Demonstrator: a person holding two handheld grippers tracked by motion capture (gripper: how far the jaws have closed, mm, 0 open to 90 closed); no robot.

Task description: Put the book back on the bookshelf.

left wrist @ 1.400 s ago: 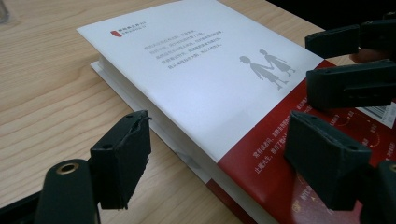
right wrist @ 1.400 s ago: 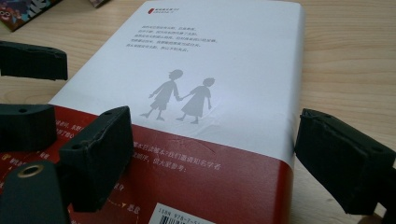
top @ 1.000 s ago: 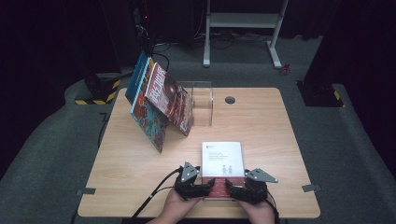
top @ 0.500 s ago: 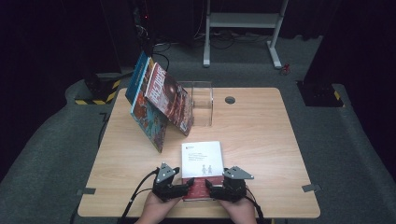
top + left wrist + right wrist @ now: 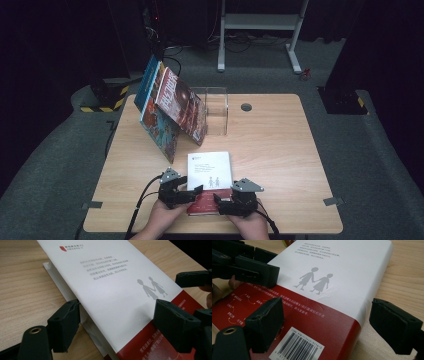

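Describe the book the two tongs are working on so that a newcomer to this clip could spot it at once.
On the wooden table, look at the near edge, between the left tongs and the right tongs. The white-and-red book lies flat there, white with two grey hand-in-hand figures above a red band. The other books lean upright at the clear stand.

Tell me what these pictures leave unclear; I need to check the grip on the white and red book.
- Book: near edge hidden under both grippers in the high view.
- Left gripper: whether its pads press the book is not settled in its own view.
- Right gripper: same; one jaw stands off the spine.
- Cover print: too small to read.
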